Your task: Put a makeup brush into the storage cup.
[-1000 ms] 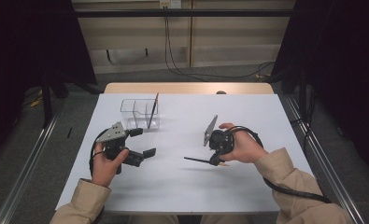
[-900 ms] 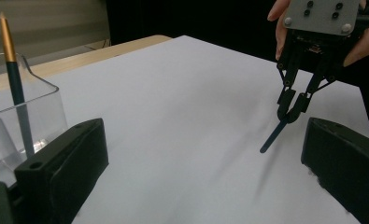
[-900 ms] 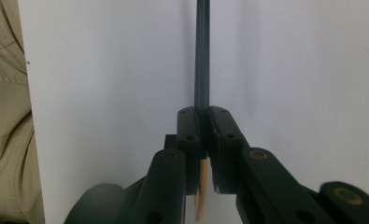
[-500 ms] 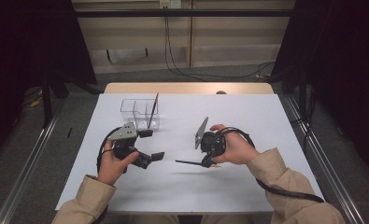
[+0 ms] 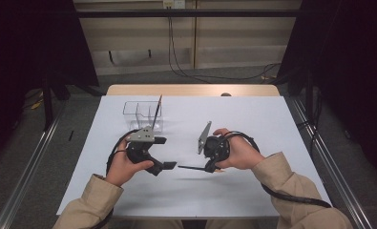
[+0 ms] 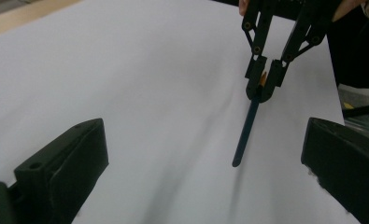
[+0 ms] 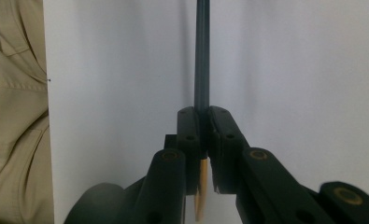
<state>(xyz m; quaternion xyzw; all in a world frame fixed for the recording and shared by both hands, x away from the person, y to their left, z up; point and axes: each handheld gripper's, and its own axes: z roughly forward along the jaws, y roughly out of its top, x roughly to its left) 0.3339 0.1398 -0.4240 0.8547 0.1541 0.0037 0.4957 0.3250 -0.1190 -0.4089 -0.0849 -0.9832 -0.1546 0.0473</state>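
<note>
Between right claw (image 7: 202, 126) jaws, pencil (image 7: 202, 56)

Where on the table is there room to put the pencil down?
Bare white sheet lies right of the clear organizer and along the near edge. It is crowded in the middle, where the left gripper faces the right gripper holding the pencil.

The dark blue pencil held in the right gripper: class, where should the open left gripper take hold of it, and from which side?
Grip the dark blue pencil on its bare shaft, between the free end and the right gripper, which is clamped at its sharpened end. The shaft points towards the left gripper, so probably come straight along it, jaws wide to either side, then close across the thin shaft.
</note>
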